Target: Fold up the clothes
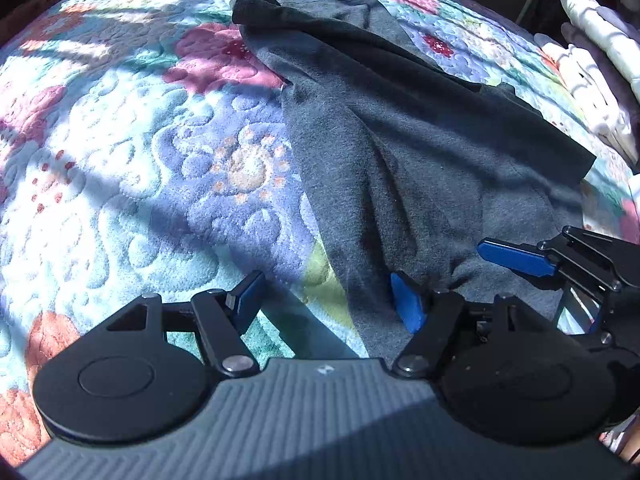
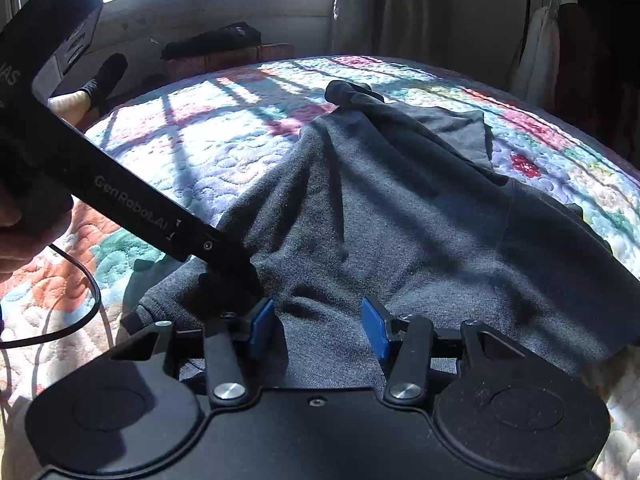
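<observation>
A dark grey T-shirt [image 1: 400, 140] lies rumpled on a floral quilted bedspread [image 1: 140, 160], with folds running from near to far. It also shows in the right wrist view [image 2: 400, 208]. My left gripper [image 1: 328, 300] is open over the shirt's near left edge; its right pad touches the cloth and its left pad is over the quilt. My right gripper [image 2: 316, 326] is open just above the shirt's near hem, with nothing between the pads. The right gripper's blue fingertip [image 1: 516, 258] shows at the right edge of the left wrist view.
Folded white and lilac clothes [image 1: 592, 64] are stacked at the bed's right edge. The left gripper's black handle [image 2: 132, 204] and its cable [image 2: 80, 304] cross the left side of the right wrist view. A window, curtains and hanging garments [image 2: 536, 52] stand beyond the bed.
</observation>
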Demonstrator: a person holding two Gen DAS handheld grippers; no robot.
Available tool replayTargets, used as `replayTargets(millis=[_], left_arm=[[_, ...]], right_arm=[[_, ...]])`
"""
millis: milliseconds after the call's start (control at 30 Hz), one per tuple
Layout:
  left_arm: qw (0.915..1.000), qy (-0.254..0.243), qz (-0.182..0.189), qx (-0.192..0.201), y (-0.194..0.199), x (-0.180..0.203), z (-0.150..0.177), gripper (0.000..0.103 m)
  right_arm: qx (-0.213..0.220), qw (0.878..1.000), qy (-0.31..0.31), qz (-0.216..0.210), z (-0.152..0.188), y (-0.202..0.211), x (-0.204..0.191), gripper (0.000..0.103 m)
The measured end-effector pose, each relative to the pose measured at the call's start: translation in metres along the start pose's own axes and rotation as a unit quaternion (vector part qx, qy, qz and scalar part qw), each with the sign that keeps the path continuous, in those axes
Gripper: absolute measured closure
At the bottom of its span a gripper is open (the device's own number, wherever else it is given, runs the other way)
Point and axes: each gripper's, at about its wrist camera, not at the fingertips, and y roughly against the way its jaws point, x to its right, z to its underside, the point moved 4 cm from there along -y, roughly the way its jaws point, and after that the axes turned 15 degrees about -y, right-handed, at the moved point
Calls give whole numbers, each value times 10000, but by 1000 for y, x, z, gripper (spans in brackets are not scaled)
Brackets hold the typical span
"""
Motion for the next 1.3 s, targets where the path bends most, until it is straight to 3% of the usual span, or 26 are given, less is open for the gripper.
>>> replayTargets(millis=[133,267,467,567,600,633,700,733,800,833,933,1067,1100,1167,1233,1300], left_arm=[[9990,-92,-72,427,20,-10,-17,36],[9975,220,52,673,35,-30,-33,38],[9969,26,166,764,52,-53,-44,37],[9966,122,-9,813,52,-65,-55,36],[9963,196,-6,832,50,-68,-60,36],[9958,267,62,871,46,-71,-68,36],[9945,409,199,948,38,-76,-83,38],[9939,457,226,982,34,-78,-91,38],[9934,473,132,1034,22,-80,-107,47],[9930,508,104,1060,16,-81,-115,47],[9906,731,152,1150,-6,-84,-142,47],[9897,874,14,1131,-41,-92,-169,37],[9895,918,-103,1114,-50,-94,-175,31],[9891,935,-446,1044,-63,-98,-179,29],[9891,880,-651,987,-73,-102,-182,36],[9905,758,-544,1009,-78,-103,-185,86]], right_arm=[[-73,9999,132,-19,1,1,-2,47],[-13,9998,-120,-162,-3,6,2,47],[573,9952,-657,-448,-37,58,0,47],[564,9965,-608,-48,-70,71,0,39],[632,9970,-410,155,-77,71,-2,31],[750,9963,-288,313,-78,67,-2,24],[1058,9927,-201,551,-73,57,4,20],[1197,9902,-418,585,-67,49,11,20],[820,9919,-904,363,-57,23,31,25],[644,9923,-964,437,-56,12,38,38],[868,9876,-1054,778,-55,7,49,39],[1021,9854,-1155,716,-53,8,59,40],[1046,9841,-1197,787,-52,9,61,40],[1068,9824,-1250,885,-52,9,67,40],[1090,9808,-1319,934,-51,9,72,39],[1077,9794,-1407,966,-50,7,78,39]])
